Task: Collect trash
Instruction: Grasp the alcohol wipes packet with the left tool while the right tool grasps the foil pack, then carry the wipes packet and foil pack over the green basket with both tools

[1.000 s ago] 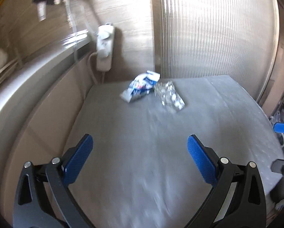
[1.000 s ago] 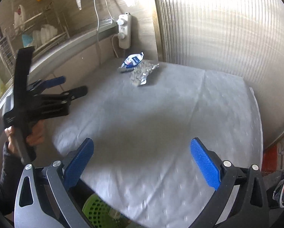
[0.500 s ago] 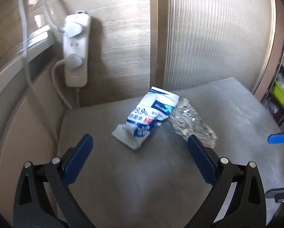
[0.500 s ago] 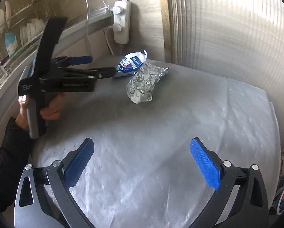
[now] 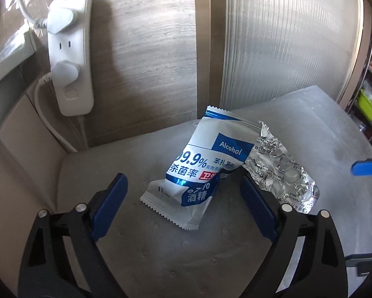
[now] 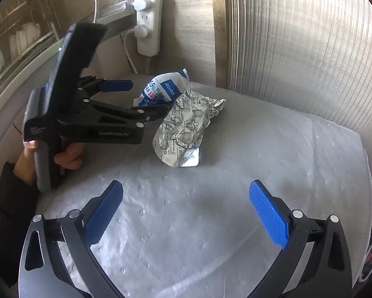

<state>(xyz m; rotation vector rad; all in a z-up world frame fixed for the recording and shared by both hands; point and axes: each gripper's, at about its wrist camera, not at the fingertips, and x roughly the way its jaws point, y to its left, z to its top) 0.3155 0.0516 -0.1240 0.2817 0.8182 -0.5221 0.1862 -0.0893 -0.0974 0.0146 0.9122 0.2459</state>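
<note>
fingers: left gripper (image 5: 183, 193) is closing around the wipe packet (image 5: 201, 168), not pinching it yet
right gripper (image 6: 186, 208): hanging wide open, probably lining up for the foil blister pack (image 6: 186, 129)

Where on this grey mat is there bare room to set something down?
Free: the wide grey mat between the right gripper and the crumpled foil blister pack. Crowded: the back corner, where the white-and-blue alcohol wipe packet, foil and left gripper cluster.

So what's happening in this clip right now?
A person is clearing trash off a grey padded surface. The left tool, jaws open and just closing a little, straddles the white alcohol wipe packet without pressing it yet. The crumpled foil blister pack lies touching the packet. The right tool hangs open short of both, holding nothing.
</note>
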